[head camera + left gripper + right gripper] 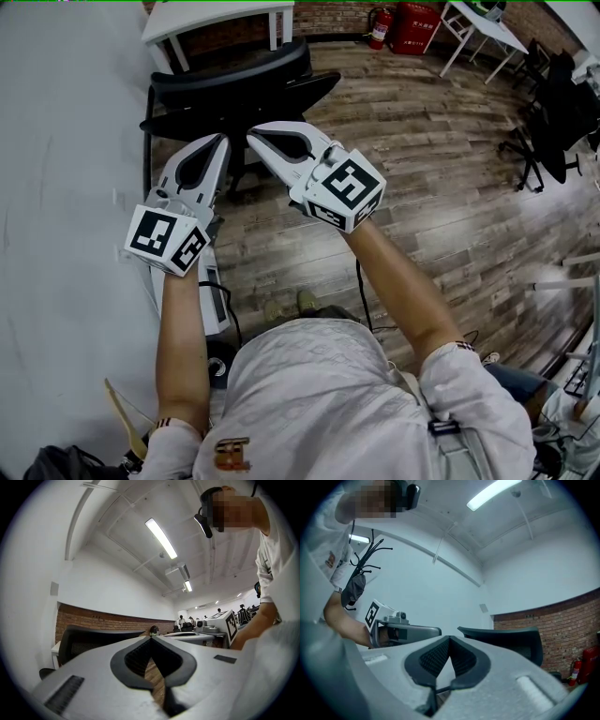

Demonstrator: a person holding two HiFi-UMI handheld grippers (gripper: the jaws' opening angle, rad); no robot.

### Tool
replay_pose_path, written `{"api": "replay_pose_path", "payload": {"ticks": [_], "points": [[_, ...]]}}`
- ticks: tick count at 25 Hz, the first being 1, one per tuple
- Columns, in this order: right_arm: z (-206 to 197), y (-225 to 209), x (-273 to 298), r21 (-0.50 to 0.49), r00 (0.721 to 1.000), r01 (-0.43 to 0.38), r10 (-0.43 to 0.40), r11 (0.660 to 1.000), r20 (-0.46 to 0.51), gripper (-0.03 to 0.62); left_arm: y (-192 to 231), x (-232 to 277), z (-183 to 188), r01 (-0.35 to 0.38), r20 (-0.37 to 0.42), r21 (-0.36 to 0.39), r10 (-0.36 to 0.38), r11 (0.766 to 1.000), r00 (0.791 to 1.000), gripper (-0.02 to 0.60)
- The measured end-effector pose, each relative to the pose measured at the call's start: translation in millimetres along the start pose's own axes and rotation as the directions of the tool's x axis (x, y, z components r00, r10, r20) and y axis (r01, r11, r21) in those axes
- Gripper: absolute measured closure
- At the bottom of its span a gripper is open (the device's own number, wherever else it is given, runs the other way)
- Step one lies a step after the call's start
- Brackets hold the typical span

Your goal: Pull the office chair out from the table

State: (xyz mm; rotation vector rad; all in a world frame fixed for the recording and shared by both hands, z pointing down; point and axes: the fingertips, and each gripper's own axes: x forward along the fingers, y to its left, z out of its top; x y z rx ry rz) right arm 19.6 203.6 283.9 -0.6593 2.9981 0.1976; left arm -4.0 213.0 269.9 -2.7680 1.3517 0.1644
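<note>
Your left gripper, right gripper: fingers clenched, empty. Expect office chair heavy but free-rolling; take stiff backrest top edge, pull steadily from table.

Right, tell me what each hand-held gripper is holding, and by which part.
Nothing. The left hand-held gripper and right hand-held gripper are both shut and empty, clear of the office chair.
</note>
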Motion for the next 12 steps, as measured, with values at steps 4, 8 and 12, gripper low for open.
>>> {"api": "replay_pose_path", "payload": {"ticks": [4, 8, 12], "points": [[0.3, -3.1, -1.6, -0.005, 1.0, 0.004, -0.004, 1.0, -0.003, 0.594, -1.3, 3.3, -1.3, 0.009, 0.0, -0.004, -0.009, 1.0, 1.0, 0.581], [-0.5, -4.4, -2.9, -0.002, 1.0, 0.007, -0.007, 1.0, -0.007, 0.594, -1.2, 3.5, -1.6, 0.012, 0.001, -0.009, -0.012, 1.0, 1.0, 0.581], [-2.3, -4.8, -4.7, -0.001, 1.0, 0.007, -0.007, 1.0, -0.013, 0.594, -2.8, 4.5, -0.7, 0.014, 0.002, -0.009, -0.014, 1.0, 1.0, 0.581]]}}
